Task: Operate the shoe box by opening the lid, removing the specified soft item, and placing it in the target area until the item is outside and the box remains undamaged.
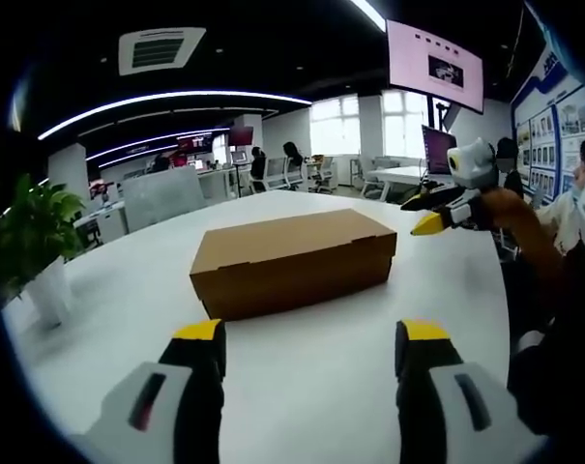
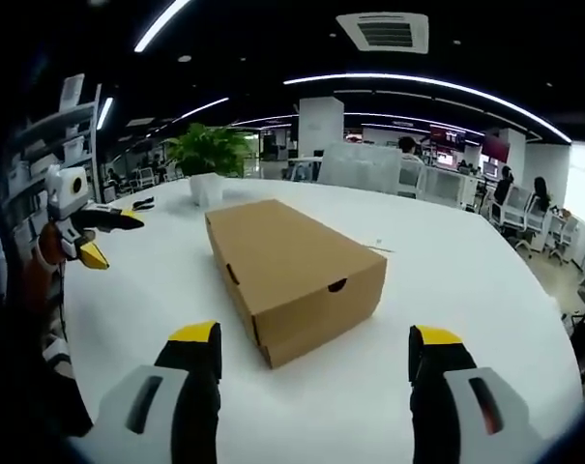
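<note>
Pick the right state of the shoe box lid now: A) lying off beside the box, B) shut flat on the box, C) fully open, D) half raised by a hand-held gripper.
B: the shoe box sits on the white table with its lid flat and shut, nothing touching it.

left gripper view: faces box (image 1: 292, 259) long side | right gripper view: faces its end | shared: box, table (image 1: 369, 387)

left tongs (image 1: 312, 340): black jaws, yellow tips, pale grey housings with dark slots | right tongs (image 2: 317, 344): same black jaws, yellow tips, grey housings, reddish mark in right slot | sleeve (image 1: 519, 217): orange-brown
</note>
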### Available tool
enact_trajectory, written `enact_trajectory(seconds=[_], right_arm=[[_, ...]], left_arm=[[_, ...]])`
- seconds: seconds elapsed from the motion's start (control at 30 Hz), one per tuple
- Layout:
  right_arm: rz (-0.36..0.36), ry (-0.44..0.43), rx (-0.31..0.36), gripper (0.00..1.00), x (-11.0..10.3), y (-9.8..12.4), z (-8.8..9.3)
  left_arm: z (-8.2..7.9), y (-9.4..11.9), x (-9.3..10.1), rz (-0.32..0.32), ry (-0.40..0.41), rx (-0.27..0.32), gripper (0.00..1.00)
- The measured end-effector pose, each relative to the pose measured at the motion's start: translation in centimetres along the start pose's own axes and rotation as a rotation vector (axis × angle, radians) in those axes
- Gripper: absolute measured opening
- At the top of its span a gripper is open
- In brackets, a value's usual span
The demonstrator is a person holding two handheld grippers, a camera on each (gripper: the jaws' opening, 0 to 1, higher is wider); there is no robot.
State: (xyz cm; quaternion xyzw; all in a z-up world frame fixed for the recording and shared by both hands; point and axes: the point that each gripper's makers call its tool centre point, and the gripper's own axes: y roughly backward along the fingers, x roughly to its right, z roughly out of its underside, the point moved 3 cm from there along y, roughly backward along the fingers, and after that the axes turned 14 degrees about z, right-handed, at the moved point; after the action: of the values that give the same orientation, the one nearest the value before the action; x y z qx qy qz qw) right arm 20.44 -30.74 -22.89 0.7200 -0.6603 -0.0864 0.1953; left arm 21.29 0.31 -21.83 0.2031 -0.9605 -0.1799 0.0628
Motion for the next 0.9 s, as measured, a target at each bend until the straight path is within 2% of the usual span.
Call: enact_trajectory(seconds=[0.43,0.7,0.9], right_arm=[[0.0,0.003,-0.006,0.82,-0.2,-0.4,0.0],[-0.019,0.005,-0.007,0.81,0.0,-1.4,-0.8],[-0.029,-0.002,-0.008,0.81,-0.3,-1.8,-0.7]], left_arm=[[0.1,0.1,-0.1,-0.008,-0.016,-0.006,0.72],[0.1,0.1,-0.2,-0.011,-0.014,-0.006,0.73],[0.2,0.0,0.0,-0.006,-0.025,-0.014,0.71]])
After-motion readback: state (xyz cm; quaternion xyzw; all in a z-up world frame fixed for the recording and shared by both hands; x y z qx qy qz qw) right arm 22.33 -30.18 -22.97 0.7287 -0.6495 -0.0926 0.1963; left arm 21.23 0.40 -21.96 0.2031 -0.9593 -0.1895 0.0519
